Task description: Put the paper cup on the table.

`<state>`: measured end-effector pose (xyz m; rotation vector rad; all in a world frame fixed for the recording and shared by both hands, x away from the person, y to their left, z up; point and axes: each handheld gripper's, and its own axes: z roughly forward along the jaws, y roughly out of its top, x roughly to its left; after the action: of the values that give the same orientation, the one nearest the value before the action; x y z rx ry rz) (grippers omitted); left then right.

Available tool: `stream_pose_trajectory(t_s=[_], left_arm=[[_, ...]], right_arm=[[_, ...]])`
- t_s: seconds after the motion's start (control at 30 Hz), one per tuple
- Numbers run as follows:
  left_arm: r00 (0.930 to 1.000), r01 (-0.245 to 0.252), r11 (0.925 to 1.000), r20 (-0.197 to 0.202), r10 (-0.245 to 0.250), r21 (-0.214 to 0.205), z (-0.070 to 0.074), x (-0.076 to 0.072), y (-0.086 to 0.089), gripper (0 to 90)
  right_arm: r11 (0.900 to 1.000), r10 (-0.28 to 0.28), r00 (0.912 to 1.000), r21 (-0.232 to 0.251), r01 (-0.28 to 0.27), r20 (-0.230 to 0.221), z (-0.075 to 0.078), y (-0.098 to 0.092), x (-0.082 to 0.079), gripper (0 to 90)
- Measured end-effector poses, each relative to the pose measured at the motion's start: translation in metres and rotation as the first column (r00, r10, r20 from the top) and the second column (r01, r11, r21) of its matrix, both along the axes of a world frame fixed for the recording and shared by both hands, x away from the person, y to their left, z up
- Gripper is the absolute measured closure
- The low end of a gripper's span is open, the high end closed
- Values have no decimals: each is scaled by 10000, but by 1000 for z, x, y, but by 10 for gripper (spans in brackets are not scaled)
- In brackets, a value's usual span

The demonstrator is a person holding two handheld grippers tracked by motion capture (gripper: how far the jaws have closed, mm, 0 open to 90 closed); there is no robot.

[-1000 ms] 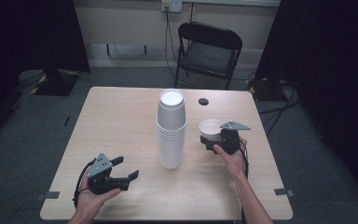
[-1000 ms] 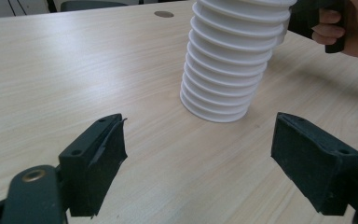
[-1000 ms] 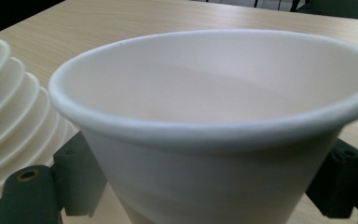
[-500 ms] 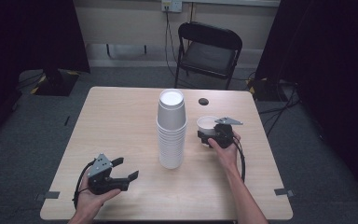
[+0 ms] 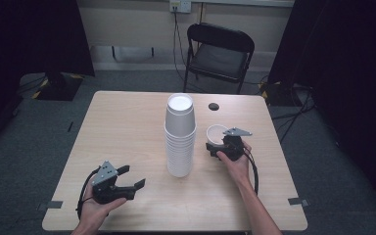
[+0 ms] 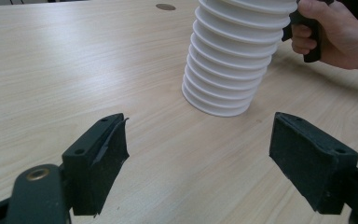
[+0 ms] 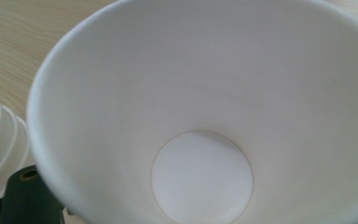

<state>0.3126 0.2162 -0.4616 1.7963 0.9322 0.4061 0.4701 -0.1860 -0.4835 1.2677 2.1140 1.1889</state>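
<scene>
Cup (image 5: 216, 133) was held upright in right gripper (image 5: 223, 147), just right of stack (image 5: 179, 134). Left gripper (image 5: 132, 180) was kept wide, empty. Cup best lowered level, released gently, stack left unbumped.

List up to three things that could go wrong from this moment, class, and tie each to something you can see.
1. The right gripper holds a single cup close beside the tall stack; a sideways swing could topple it.
2. The grip appears to be on the cup's thin wall, so it may crush or slip.
3. The left gripper sits open, apart from the stack, so nothing steadies it if bumped.
</scene>
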Motion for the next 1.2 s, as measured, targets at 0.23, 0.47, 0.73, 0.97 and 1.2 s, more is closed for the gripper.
stream_pose_trajectory(t_s=[0.23, 0.47, 0.73, 0.97, 1.2], left_arm=[[10000, 10, 10000, 21, -10, -30, 0, 0, 0, 188], [10000, -18, 10000, -28, 18, -25, 0, 1, 1, 189], [10000, -55, 10000, -80, 54, -65, 0, 1, 1, 188], [9996, -182, 9998, -200, 181, -52, -1, 2, 2, 180], [9993, -321, 9994, -181, 320, -102, 1, 3, 4, 163]], right_arm=[[9995, 296, 9994, -76, -298, -161, 0, 0, -2, 139], [9992, 374, 9984, -145, -381, -435, -6, -3, -6, 136], [9989, 430, 9980, -189, -440, -468, -4, -7, -13, 137], [9984, 498, 9976, -229, -509, -485, 0, -14, -21, 137], [9985, 537, 9982, -126, -541, -282, 10, -24, -35, 137]])
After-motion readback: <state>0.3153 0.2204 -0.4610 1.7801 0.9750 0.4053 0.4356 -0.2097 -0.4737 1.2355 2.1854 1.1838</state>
